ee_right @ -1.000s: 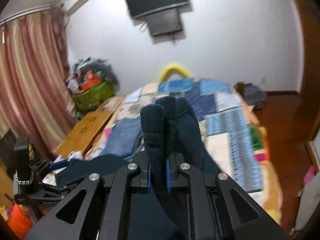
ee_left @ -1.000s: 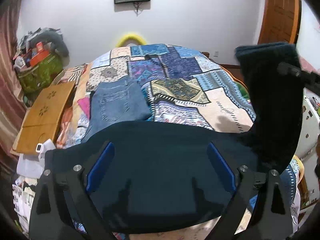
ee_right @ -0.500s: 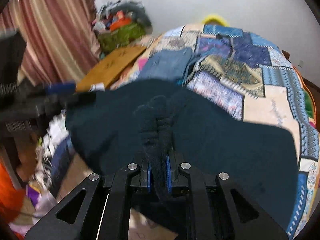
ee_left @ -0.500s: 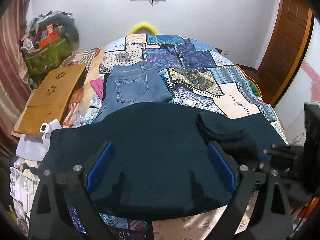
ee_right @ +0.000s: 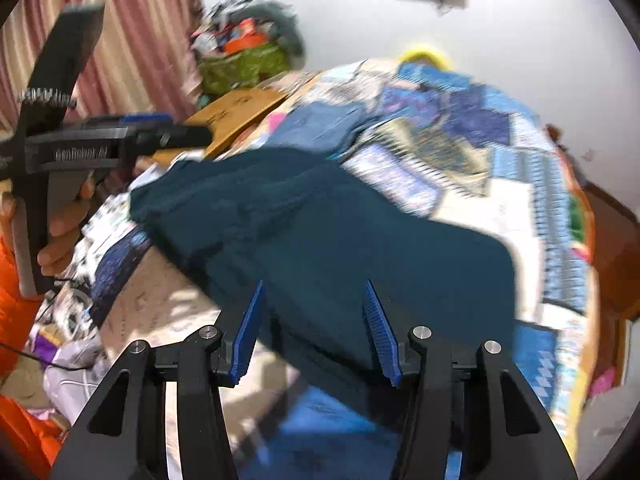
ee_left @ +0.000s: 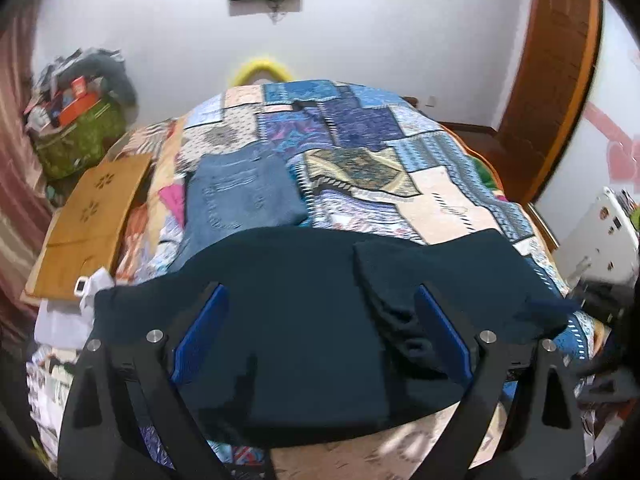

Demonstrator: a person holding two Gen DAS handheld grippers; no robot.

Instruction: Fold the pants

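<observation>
Dark teal pants (ee_left: pixel 288 300) lie spread across the near end of the bed, with one folded-over leg end (ee_left: pixel 404 280) resting on their right part. My left gripper (ee_left: pixel 320 320) hovers over them, open wide, nothing between its blue pads. In the right wrist view the same pants (ee_right: pixel 340 232) run under my right gripper (ee_right: pixel 314 320). Its jaws are opening and the pads stand apart from the cloth below. A hand (ee_right: pixel 60 240) at the left edge holds the left tool's handle.
Folded blue jeans (ee_left: pixel 240 196) lie further up the patchwork quilt (ee_left: pixel 360 140). A wooden board (ee_left: pixel 92 216) leans at the bed's left side, beside a green bag (ee_left: pixel 76 140) piled with things. White cloth and clutter sit at the near left. A wooden door (ee_left: pixel 552 80) stands at the right.
My right gripper brought the raised pant leg down and over onto the rest of the pants, then let go as its jaws parted. The left gripper stayed open.
</observation>
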